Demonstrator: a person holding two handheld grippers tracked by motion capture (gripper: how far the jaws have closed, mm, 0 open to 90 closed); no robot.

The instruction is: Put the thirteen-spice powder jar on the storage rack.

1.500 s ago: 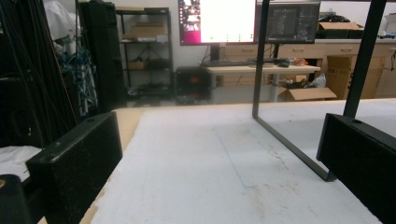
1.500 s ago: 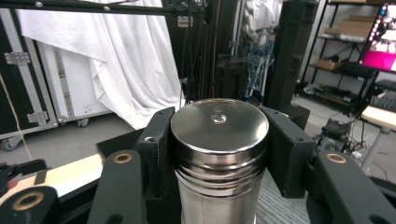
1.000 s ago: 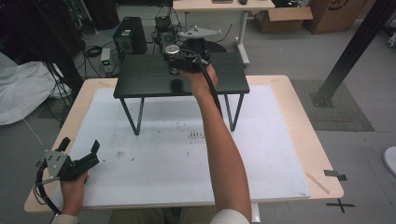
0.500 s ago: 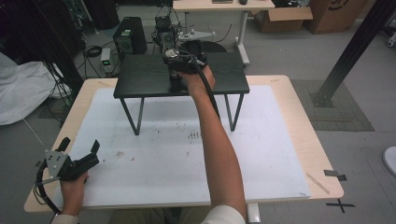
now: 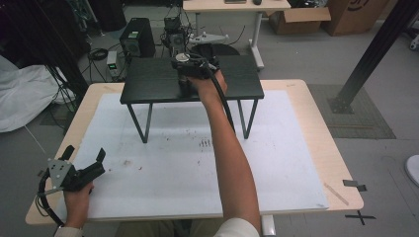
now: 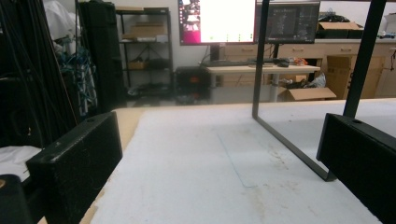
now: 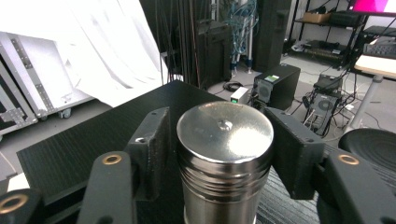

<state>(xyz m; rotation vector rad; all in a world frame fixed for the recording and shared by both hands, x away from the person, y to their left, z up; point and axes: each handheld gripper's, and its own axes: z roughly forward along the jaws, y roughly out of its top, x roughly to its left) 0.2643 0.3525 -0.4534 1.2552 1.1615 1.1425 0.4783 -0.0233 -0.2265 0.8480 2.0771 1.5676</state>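
Steel cylinder, shiny, with a flat lid and a threaded band under the rim, is standing upright on a small black stand at the far side of the bench. In the right gripper view it sits right between the two black jaws of the right tongs. Those jaws have just been opening up a bit: there's a thin sliver of gap on the left side of the cylinder, and on the right the pad looks just beside the metal or barely touching, so I'd call them apart around it rather than clamped.

From the high view the right tongs are out over the black stand with the person's arm stretched long across the white mat that covers most of the bench. The cylinder's bright top peeks out at the tongs' far end, near the back edge of the stand.

Left tongs are way over at the near left corner of the bench, well apart from everything else, held low over the mat's edge. Jaws are spread wide with nothing between them; the left gripper view just looks along the scuffed mat past one black leg of the stand.

Behind the bench there's a computer tower on the floor and a pale desk.
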